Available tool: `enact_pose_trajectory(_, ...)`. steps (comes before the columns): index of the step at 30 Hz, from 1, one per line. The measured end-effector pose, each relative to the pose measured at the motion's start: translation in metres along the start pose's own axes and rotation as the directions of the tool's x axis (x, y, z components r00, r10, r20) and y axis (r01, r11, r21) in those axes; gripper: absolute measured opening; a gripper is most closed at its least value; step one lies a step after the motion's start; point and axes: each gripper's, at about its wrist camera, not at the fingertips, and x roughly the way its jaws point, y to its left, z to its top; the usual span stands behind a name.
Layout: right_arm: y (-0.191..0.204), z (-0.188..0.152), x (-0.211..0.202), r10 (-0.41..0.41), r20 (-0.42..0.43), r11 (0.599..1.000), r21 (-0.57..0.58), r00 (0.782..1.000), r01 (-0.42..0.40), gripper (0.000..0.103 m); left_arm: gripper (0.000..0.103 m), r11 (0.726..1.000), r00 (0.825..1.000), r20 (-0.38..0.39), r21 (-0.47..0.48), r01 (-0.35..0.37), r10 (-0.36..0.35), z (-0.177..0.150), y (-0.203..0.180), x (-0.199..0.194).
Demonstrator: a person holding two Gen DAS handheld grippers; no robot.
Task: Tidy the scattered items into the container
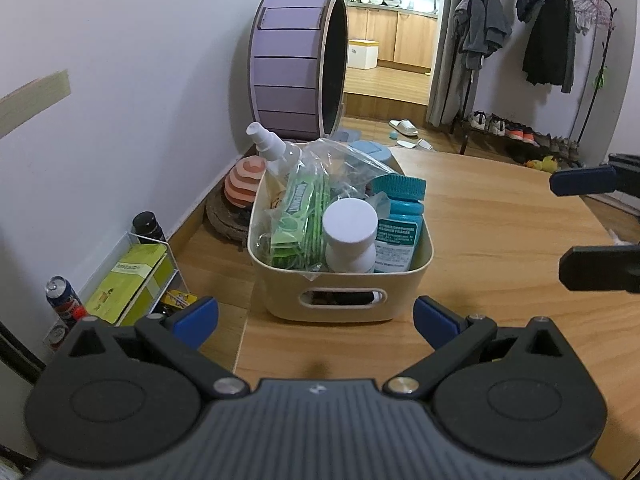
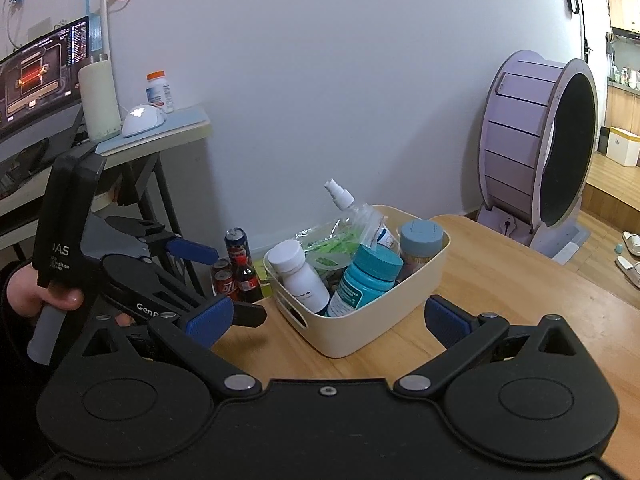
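Note:
A cream bin (image 1: 340,300) (image 2: 352,332) stands at the left edge of the wooden table (image 1: 500,240) (image 2: 520,280). Inside it are a white bottle (image 1: 350,236) (image 2: 300,276), a teal-capped bottle (image 1: 400,220) (image 2: 366,276), a clear bag with green packets (image 1: 308,216) (image 2: 336,244), a spray bottle (image 1: 272,150) (image 2: 340,196) and a blue-lidded jar (image 1: 372,152) (image 2: 420,240). My left gripper (image 1: 316,316) (image 2: 208,280) hovers open just in front of the bin, empty. My right gripper (image 2: 328,322) (image 1: 580,220) is open and empty to the bin's right.
A purple wheel (image 1: 296,64) (image 2: 536,152) stands behind the table. Cans and a cola bottle (image 2: 236,272) and a wire rack (image 1: 132,276) sit on the floor by the wall. A desk with a monitor (image 2: 40,76) is at the left; a clothes rack (image 1: 540,40) at the right.

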Motion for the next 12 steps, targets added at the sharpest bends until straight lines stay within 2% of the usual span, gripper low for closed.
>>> enact_pose_trajectory(12,-0.0024,-0.0015,-0.0014,-0.007,-0.008,1.0,0.005,1.0,0.007,0.103,0.103,1.0,1.0,-0.005,0.003,-0.007,0.007,-0.0003,0.0013,0.0022)
